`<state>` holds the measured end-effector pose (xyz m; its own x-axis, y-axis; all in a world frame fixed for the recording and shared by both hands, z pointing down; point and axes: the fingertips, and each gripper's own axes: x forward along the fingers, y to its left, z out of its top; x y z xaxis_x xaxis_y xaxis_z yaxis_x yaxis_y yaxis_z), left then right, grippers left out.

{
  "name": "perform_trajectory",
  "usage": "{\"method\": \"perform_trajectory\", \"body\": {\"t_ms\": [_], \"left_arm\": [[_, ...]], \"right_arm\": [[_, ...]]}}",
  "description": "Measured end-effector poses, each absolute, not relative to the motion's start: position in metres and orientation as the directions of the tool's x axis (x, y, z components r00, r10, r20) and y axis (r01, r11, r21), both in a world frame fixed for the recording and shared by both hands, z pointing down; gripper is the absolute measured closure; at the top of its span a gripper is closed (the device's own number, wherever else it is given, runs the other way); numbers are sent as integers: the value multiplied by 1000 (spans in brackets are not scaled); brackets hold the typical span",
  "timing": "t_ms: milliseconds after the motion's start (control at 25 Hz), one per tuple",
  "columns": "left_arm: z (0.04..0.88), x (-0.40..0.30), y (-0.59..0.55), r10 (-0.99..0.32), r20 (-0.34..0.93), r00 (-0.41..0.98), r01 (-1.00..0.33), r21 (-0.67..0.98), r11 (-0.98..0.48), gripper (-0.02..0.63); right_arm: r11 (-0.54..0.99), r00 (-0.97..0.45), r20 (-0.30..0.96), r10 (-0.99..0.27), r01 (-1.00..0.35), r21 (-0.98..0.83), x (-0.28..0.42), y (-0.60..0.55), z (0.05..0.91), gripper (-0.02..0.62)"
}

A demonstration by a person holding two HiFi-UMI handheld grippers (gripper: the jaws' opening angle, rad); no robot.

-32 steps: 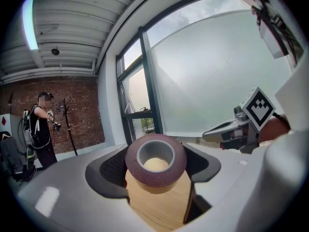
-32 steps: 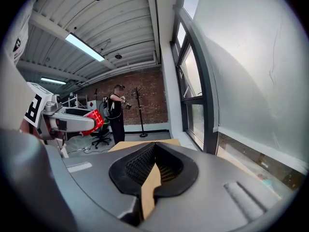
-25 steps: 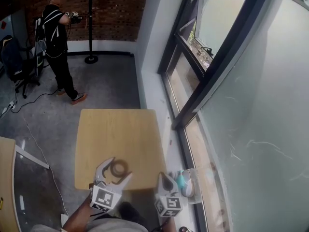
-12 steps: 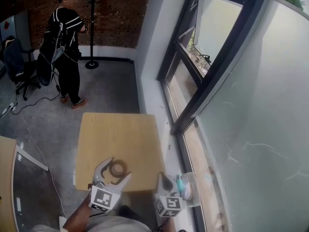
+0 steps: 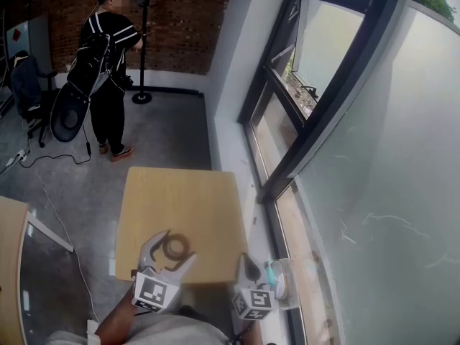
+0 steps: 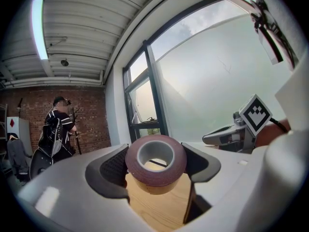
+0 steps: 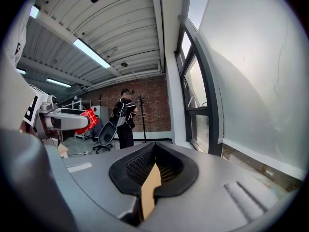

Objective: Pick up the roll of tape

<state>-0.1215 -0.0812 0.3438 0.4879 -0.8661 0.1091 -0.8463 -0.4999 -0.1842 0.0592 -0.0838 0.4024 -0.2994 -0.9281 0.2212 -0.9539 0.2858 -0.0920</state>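
Comparing with a second ago, you have your left hand-held gripper (image 5: 180, 245) a touch higher over the desk (image 5: 180, 200), and its jaws stay clamped on the roll of tape (image 6: 145, 175), one pad pressed to each side. The roll hangs clear above the desk's near edge, with wood showing beneath it. Beyond the desk's far edge, the person (image 5: 111, 70) has stepped closer to the coat stand (image 5: 147, 49) and now has a black bag hanging at the side. Your right hand-held gripper (image 7: 154, 166) sits off the desk's near right corner as before, clenched with nothing in it. Counting: one roll of tape, two hand-held grippers, one person, one coat stand, and one office chair (image 5: 29, 92) far left of the desk.
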Motion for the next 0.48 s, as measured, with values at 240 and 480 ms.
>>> {"method": "perform_trajectory", "body": {"t_ms": [240, 480], "left_arm": [[342, -124, -83, -868, 100, 486, -848, -189, -496, 265], [345, -126, -82, -871, 109, 478, -850, -190, -490, 265]], "right_arm": [[300, -313, 203, -928, -949, -92, 50, -87, 392, 581], [294, -305, 214, -928, -952, -85, 50, -84, 394, 581]]}}
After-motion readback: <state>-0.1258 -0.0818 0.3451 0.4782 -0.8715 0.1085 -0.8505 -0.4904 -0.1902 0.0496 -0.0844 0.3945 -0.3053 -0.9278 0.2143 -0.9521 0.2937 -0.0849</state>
